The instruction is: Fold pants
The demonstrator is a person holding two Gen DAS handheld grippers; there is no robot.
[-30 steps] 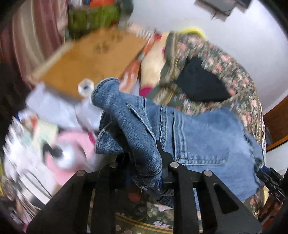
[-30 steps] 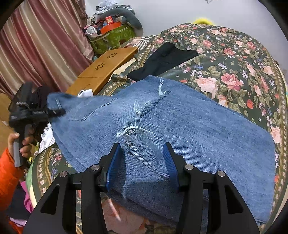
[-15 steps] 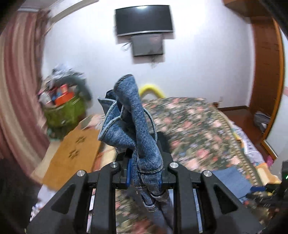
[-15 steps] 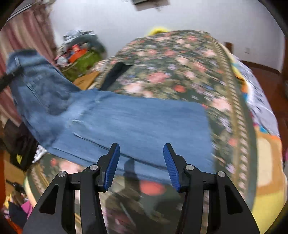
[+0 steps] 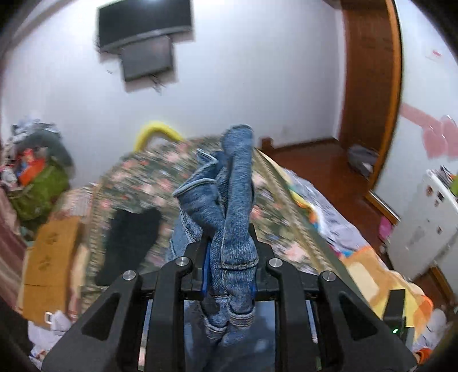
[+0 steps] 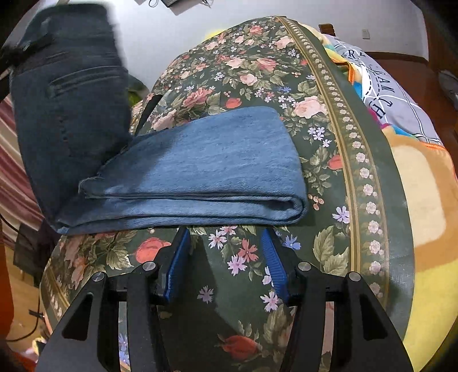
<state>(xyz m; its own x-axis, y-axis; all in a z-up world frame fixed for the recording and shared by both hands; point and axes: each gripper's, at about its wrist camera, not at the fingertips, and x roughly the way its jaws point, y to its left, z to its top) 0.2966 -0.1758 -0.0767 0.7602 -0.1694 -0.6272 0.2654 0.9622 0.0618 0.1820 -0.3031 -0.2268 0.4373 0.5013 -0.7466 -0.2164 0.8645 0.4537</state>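
The blue denim pants [image 6: 200, 160] lie partly folded on the floral bedspread [image 6: 286, 71], legs doubled with the fold at the right. The waist part [image 6: 71, 100] is lifted upright at the left, dark in shadow. My left gripper [image 5: 229, 269] is shut on the bunched waistband [image 5: 232, 206], held high above the bed. My right gripper [image 6: 226, 257] is open and empty, just in front of the folded legs' near edge, above the bedspread.
A black garment [image 5: 128, 240] lies on the bed's far left side. A colourful blanket [image 6: 415, 171] covers the bed's right side. A wooden board [image 5: 45, 257] and clutter stand left of the bed. A TV [image 5: 143, 25] hangs on the wall.
My left gripper has raised the waist end up and carried it over the legs. My right gripper let go of the denim and drew back toward the near edge.
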